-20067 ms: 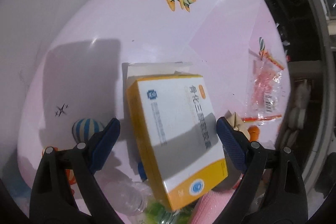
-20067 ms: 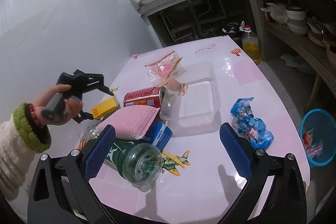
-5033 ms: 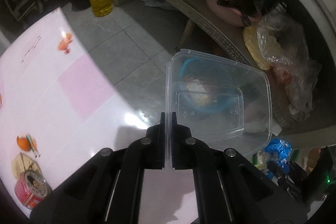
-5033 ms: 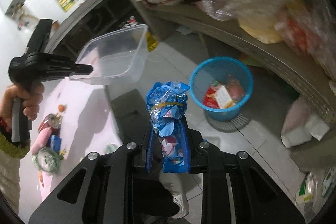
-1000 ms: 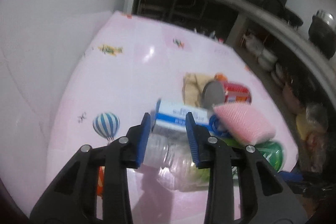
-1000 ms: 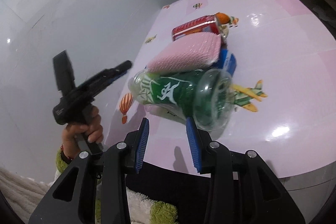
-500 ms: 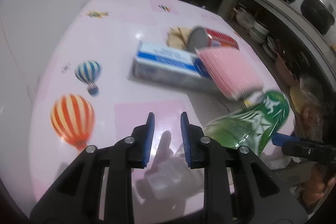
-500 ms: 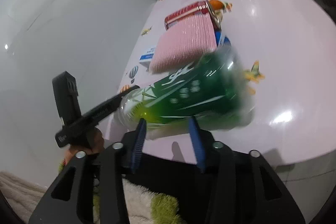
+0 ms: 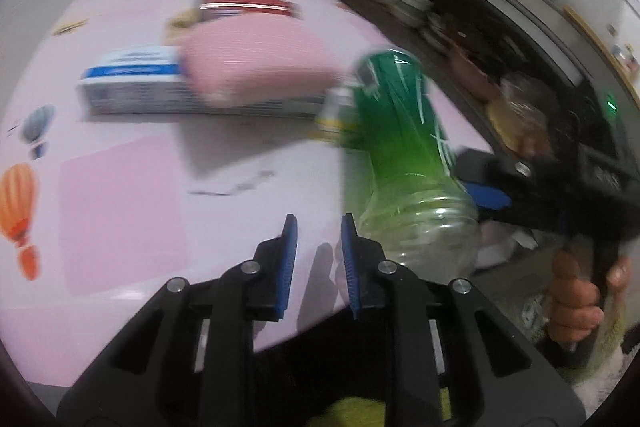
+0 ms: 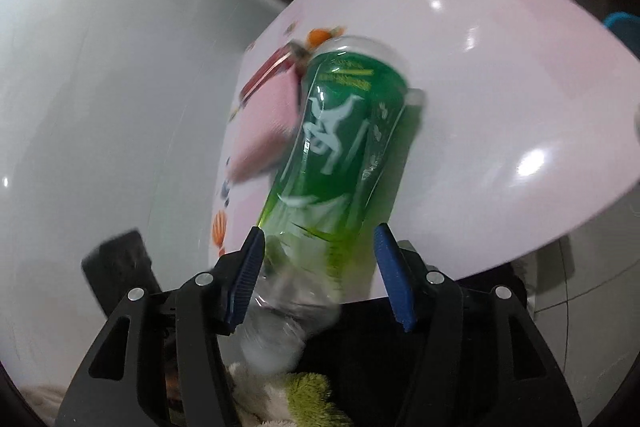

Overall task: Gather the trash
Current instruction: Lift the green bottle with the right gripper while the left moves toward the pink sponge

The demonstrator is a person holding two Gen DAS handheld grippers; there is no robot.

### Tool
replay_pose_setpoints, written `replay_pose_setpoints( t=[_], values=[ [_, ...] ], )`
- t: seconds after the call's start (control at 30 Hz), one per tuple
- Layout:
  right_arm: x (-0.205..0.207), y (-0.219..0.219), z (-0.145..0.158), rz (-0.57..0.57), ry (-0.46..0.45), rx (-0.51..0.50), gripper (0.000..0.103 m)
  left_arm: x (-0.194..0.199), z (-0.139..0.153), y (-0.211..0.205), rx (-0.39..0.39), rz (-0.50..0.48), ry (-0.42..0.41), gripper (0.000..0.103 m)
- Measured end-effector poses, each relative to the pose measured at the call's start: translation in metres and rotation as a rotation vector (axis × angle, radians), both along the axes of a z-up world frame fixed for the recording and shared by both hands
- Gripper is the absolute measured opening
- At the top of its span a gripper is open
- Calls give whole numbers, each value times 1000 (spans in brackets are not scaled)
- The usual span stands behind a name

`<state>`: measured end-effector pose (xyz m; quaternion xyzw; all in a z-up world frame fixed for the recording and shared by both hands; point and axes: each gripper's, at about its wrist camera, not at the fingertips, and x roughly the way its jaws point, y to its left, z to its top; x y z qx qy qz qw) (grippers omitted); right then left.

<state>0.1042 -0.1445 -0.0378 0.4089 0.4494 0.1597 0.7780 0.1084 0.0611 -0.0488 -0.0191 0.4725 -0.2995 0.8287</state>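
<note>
Right now I am in the pick-up step: my right gripper (image 10: 320,275) straddles the green plastic bottle (image 10: 340,155), which leans over the near edge of the pink table (image 10: 500,87), its clear end hanging off toward me. Those jaws are opening, with the bottle between them; the left pad seems to brush the clear part while the right pad stands off, so I judge it not yet gripped. My left gripper (image 9: 316,263) hovers just beside the bottle's base with its jaws nearly together and nothing between them.

Next I judge I need to close the right jaws on the bottle's body before it slides off, then carry it to the blue bin (image 10: 624,27), of which only a sliver shows at the frame's edge.

Motion blur smears everything. Behind the bottle lie 1 pink sponge (image 9: 256,63), 1 blue-and-white box (image 9: 132,87) and 1 red can (image 9: 248,5); whether the bottle touches them I cannot tell.
</note>
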Motion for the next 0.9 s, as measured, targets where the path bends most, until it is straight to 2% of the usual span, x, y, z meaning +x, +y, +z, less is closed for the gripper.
replay_pose_setpoints(
  t=[0.1, 0.2, 0.27, 0.43, 0.53, 0.67, 0.77, 0.9],
  values=[
    [-6, -12, -2, -31, 10, 14, 64, -11, -2, -32, 1, -91, -14, 19],
    [-9, -13, -4, -50, 35, -26, 70, -17, -2, -49, 15, -131, -28, 19],
    [-8, -16, -6, -65, 48, -41, 70, -18, -2, -57, 12, -146, -32, 19],
    [-9, -21, -11, -72, 66, -18, 70, -13, 0, -60, -2, -134, -35, 19],
    [-9, -22, -13, -78, 86, -15, 60, -11, 4, -60, -1, -117, -55, 18],
    [-3, -33, -20, -117, 102, 84, 59, -4, 10, -56, -38, -107, -53, 20],
    [2, -37, -16, -141, 93, 66, 59, -3, 15, -50, -48, -91, -71, 23],
    [34, -39, -4, -129, 77, -40, 59, -3, 15, -48, -57, -97, -63, 26]
  ],
)
